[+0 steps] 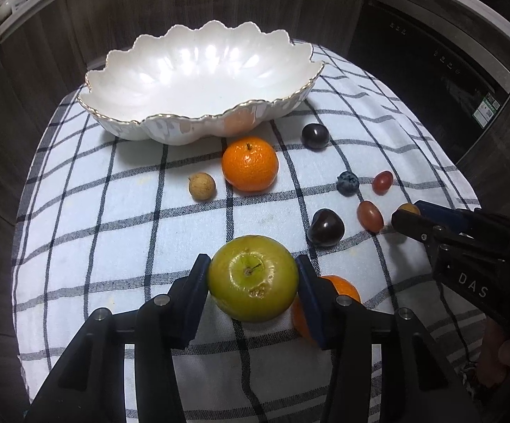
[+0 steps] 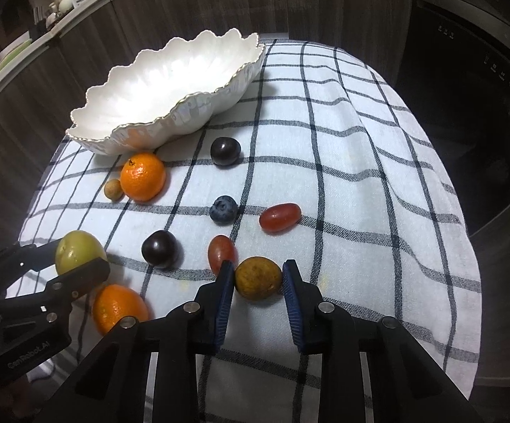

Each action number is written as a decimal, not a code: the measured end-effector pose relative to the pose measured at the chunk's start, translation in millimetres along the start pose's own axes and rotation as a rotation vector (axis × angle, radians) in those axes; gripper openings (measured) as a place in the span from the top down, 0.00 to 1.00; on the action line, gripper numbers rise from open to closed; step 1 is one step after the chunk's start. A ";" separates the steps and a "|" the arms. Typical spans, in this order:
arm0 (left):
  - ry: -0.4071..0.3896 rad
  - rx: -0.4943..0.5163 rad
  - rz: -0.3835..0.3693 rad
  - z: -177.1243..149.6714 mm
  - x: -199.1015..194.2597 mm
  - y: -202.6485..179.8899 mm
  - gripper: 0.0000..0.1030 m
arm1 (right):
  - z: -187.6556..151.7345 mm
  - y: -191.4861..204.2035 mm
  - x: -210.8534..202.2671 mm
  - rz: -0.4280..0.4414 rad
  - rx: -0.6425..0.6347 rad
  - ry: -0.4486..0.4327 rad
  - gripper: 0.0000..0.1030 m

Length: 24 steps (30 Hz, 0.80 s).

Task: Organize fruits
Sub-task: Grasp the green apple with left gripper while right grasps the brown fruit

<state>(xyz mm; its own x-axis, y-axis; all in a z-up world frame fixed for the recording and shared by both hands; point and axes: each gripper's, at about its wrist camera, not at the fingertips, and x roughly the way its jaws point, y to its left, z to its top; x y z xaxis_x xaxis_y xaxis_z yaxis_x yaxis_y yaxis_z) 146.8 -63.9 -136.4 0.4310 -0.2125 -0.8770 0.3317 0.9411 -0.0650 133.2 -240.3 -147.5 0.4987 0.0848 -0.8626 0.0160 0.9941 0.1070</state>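
Note:
My left gripper is shut on a green apple-like fruit, also seen in the right wrist view, held just above the cloth. My right gripper has its pads against both sides of a brown-yellow round fruit on the cloth. The white scalloped bowl stands empty at the back. On the checked cloth lie a mandarin, a second mandarin, a small tan fruit, two dark plums, a blueberry and two red grapes.
The checked cloth covers a small round table. Dark wooden cabinet walls surround it. A dark appliance front stands at the right. The table's right edge drops off close to the fruits.

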 end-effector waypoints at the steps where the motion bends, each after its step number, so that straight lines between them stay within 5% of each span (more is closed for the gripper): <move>1: -0.006 0.001 0.003 0.2 -2.1 0.2 0.54 | 0.2 0.1 -1.4 -0.002 -0.001 -0.004 0.71; 24: -0.104 -0.016 0.046 -1.7 -38.2 4.6 0.54 | 5.2 17.8 -36.7 -0.001 -0.047 -0.088 0.71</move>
<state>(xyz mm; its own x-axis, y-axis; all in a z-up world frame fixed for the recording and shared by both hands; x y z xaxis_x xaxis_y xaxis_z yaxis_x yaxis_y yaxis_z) 130.5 -51.0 -104.1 0.5306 -0.1946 -0.8250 0.2963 0.9545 -0.0346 119.7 -226.1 -111.4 0.5729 0.0794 -0.8158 -0.0231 0.9965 0.0808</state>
